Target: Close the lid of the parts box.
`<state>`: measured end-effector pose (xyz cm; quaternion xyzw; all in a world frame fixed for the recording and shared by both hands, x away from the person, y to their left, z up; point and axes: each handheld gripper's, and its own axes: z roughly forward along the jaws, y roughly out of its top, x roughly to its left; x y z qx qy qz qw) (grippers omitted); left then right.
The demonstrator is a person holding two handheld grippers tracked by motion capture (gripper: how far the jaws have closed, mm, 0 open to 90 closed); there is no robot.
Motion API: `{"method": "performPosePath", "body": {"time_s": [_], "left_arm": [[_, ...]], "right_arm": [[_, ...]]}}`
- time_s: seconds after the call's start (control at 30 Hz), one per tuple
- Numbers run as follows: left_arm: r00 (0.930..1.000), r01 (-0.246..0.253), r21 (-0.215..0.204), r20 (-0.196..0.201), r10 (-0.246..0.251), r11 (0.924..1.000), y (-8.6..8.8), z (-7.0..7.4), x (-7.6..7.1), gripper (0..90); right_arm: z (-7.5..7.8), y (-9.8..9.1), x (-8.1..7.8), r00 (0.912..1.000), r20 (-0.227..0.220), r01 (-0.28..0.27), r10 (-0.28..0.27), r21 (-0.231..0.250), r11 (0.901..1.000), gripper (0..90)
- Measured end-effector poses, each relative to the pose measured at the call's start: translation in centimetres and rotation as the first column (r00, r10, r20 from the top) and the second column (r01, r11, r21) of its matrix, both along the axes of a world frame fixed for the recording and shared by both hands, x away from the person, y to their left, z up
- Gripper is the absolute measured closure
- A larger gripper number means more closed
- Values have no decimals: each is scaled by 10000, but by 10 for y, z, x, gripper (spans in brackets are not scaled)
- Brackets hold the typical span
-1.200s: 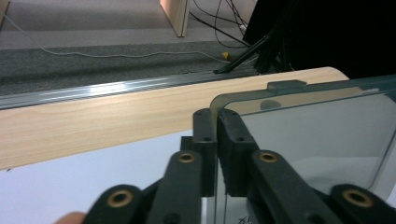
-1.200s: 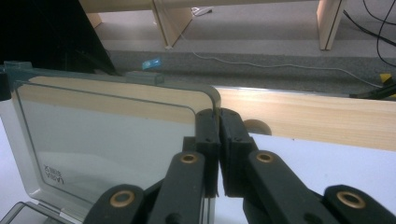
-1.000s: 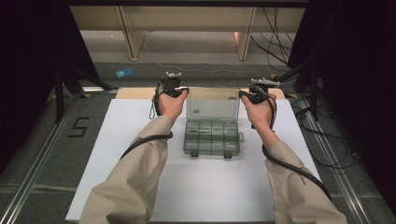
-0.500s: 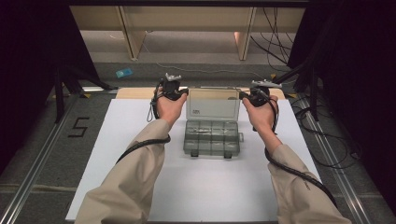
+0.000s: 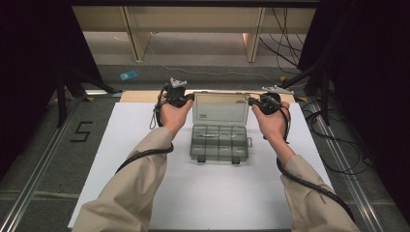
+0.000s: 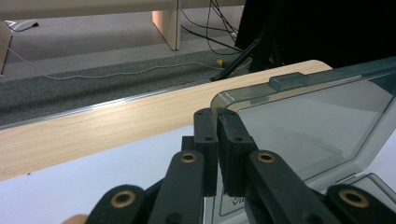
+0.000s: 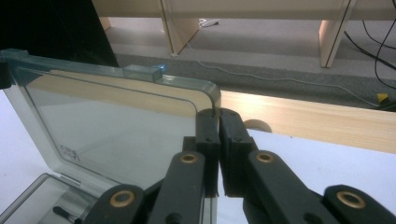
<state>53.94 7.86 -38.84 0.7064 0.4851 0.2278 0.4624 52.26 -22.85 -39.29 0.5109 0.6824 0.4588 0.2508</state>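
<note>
The clear plastic box [image 5: 220, 142] sits at the middle of the high view on the white sheet [image 5: 121, 145], its lid [image 5: 221, 108] raised behind the tray. The left gripper [image 5: 191, 98] pinches the lid's left edge and the right gripper [image 5: 250, 101] its right edge, both clamped tight. The lid's long axis runs straight between them, with each hand equally near.

One clear compartment box [image 5: 220, 140], two grippers, one white mat [image 5: 121, 145] and one wooden table [image 5: 140, 95]
</note>
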Motion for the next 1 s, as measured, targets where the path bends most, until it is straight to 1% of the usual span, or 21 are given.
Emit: {"method": "performPosePath", "body": {"time_s": [0.03, 0.1, 0.17, 0.2, 0.23, 0.27, 0.3, 0.37, 0.5, 0.57, 0.63, 0.7, 0.73, 0.77, 0.83, 0.87, 0.9, 0.93, 1.0], "left_arm": [[10000, -53, -72, 38, 53, 10000, -1, 0, -1, 867], [9999, -20, -70, 100, 20, 10000, -1, 0, -3, 867], [9999, 37, 12, 125, -37, 10000, 0, 0, -5, 867], [9999, 27, -4, 153, -27, 10000, 0, 0, -6, 867], [9998, 30, -12, 183, -29, 10000, 0, 0, -6, 867], [9998, 70, 60, 206, -71, 10000, 0, 1, -7, 867], [9997, 76, 38, 237, -77, 10000, 0, 0, -8, 867], [9996, 57, 12, 294, -57, 10000, 0, 0, -10, 867], [9992, 93, 60, 387, -95, 9999, 1, -1, -13, 867], [9989, 143, 117, 446, -148, 9998, 1, -1, -15, 867], [9986, 185, 163, 486, -193, 9997, 1, -1, -17, 867], [9984, 185, 167, 534, -194, 9997, 1, -1, -18, 867], [9982, 182, 164, 567, -191, 9997, 1, -1, -19, 867], [9980, 232, 216, 586, -244, 9995, 2, -1, -20, 867], [9978, 230, 220, 616, -244, 9995, 2, -1, -22, 867], [9976, 236, 247, 648, -252, 9994, 2, -1, -23, 867], [9972, 259, 283, 687, -278, 9993, 2, -1, -24, 867], [9972, 261, 287, 692, -280, 9992, 2, -2, -25, 867], [9967, 293, 330, 742, -317, 9990, 2, -2, -26, 866]], "right_arm": [[0, 0, -1, 10000, 77, 21, -21, -47, 10000, 881], [0, 0, -3, 10000, 59, -43, 44, -74, 10000, 881], [0, 0, -5, 10000, 89, -7, 8, -83, 10000, 881], [0, 0, -5, 9998, 185, -47, 48, -83, 10000, 882], [0, 0, -6, 9999, 124, -8, 10, -133, 9999, 882], [0, 0, -7, 9998, 178, -30, 33, -142, 9999, 882], [0, 0, -8, 9999, 146, -29, 30, -90, 10000, 882], [0, 0, -9, 9997, 239, -39, 43, -154, 9999, 883], [0, 0, -12, 9997, 225, -65, 69, -160, 9999, 883], [0, 0, -13, 9994, 347, -47, 55, -243, 9997, 884], [0, 0, -16, 9995, 284, -94, 99, -173, 9998, 883], [-1, 0, -16, 9989, 443, -113, 124, -243, 9996, 884], [0, 0, -18, 9993, 361, -115, 122, -189, 9998, 884], [0, 0, -19, 9993, 354, -140, 148, -245, 9996, 884], [0, 0, -21, 9992, 374, -91, 102, -306, 9995, 884], [0, 0, -21, 9992, 389, -103, 111, -227, 9997, 884], [-1, 0, -22, 9987, 489, -158, 171, -285, 9995, 884], [0, 0, -23, 9989, 438, -161, 175, -326, 9993, 884], [-1, 0, -24, 9986, 506, -152, 167, -294, 9995, 885]]}}
